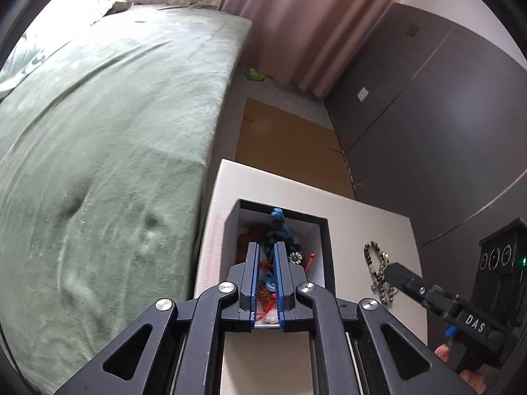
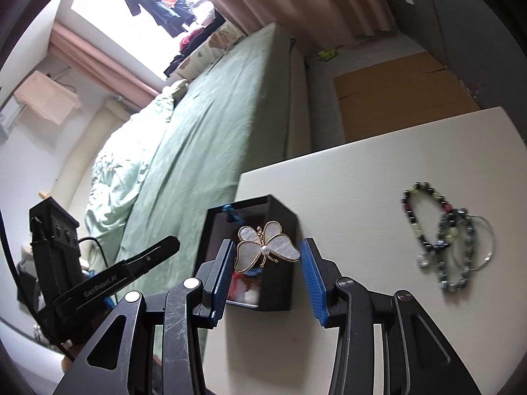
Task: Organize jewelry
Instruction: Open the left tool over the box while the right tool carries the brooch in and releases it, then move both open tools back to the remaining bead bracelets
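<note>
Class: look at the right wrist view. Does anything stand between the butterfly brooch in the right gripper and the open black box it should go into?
Nothing visible does. The pearly white butterfly brooch with gold edging sits between the right gripper's jaws over the open black box; the beaded bracelets lie off to the side.

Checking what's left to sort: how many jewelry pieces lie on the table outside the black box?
3, bunched right of the black box: a dark-and-green beaded bracelet, a blue-grey beaded bracelet overlapping it, and a thin silver hoop. The overlap may hide more.
</note>
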